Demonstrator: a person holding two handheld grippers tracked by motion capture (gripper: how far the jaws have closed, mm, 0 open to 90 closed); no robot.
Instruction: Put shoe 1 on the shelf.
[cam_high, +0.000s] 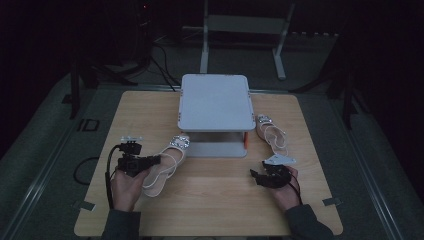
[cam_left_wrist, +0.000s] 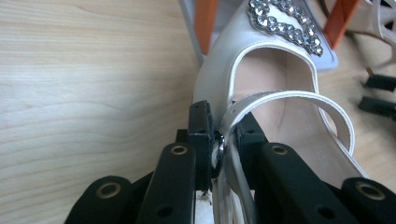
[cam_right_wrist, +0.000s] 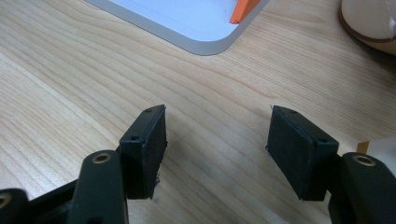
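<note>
Plainly, no brand or writing can be read on anything. The left gripper (cam_high: 150, 162) lies low over the counter (cam_high: 215, 200), its jaws pinching the thin strap (cam_left_wrist: 280, 96) of a white sandal (cam_high: 167, 165) whose jewelled toe (cam_left_wrist: 285, 25) reaches the grey stand (cam_high: 216, 102). The right gripper (cam_high: 257, 176) rests near the front edge, jaws spread over bare wood. A second sandal (cam_high: 272, 134) lies beside the stand, hard to make out in the dim high view.
</note>
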